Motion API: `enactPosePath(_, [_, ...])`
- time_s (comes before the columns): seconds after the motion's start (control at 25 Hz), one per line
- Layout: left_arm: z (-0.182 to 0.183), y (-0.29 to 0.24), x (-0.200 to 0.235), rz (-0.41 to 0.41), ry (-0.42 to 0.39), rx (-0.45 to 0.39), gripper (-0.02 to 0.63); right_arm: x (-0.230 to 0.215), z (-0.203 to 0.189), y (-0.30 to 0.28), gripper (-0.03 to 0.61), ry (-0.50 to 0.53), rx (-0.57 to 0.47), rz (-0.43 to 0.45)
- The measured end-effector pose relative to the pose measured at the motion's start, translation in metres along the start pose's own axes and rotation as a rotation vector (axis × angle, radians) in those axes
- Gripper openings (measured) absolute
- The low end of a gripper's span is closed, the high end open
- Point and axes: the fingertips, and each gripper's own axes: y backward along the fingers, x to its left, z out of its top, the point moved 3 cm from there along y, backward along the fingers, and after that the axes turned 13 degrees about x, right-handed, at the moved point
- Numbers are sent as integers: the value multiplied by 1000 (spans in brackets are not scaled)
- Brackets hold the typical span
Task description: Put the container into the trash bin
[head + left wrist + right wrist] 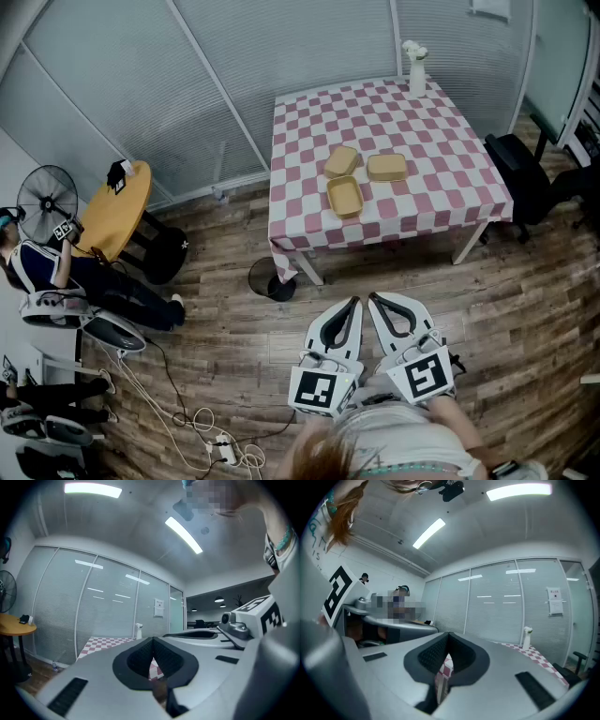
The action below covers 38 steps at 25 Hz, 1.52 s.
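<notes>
left claw (353,302), right claw (374,299) clenched, empty (ribbed black pads (139,660)); tan rectangular containers (386,168) on checkered tablecloth (431,122).

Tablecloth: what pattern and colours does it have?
The tablecloth has pink-and-white checks; the head view shows it best.

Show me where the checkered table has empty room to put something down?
The back of the table is bare, from the containers up to the white bottle. The right front corner is free too. The middle front is crowded: the three containers sit close together there.
</notes>
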Motion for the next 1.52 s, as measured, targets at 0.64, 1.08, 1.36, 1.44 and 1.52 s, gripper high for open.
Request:
enactPosePath(0.64, [-8,-4,7,12,51,29,6,-6,-10,-8,-6,-19,1,47])
enactPosePath(1.08, [8,-50,67,-28,49,28,6,-30,3,-71,-6,-42,3,-17])
enactPosePath(1.36, [25,-87,130,-96,52,21,6,-46,25,-139,-6,-28,-12,-70])
enactPosePath(1.44, [28,-96,148,-108,44,25,6,-48,29,-157,-6,-28,-7,-82])
enactPosePath(1.52, [32,-102,165,-114,34,26,6,-48,32,-175,-6,-19,4,-89])
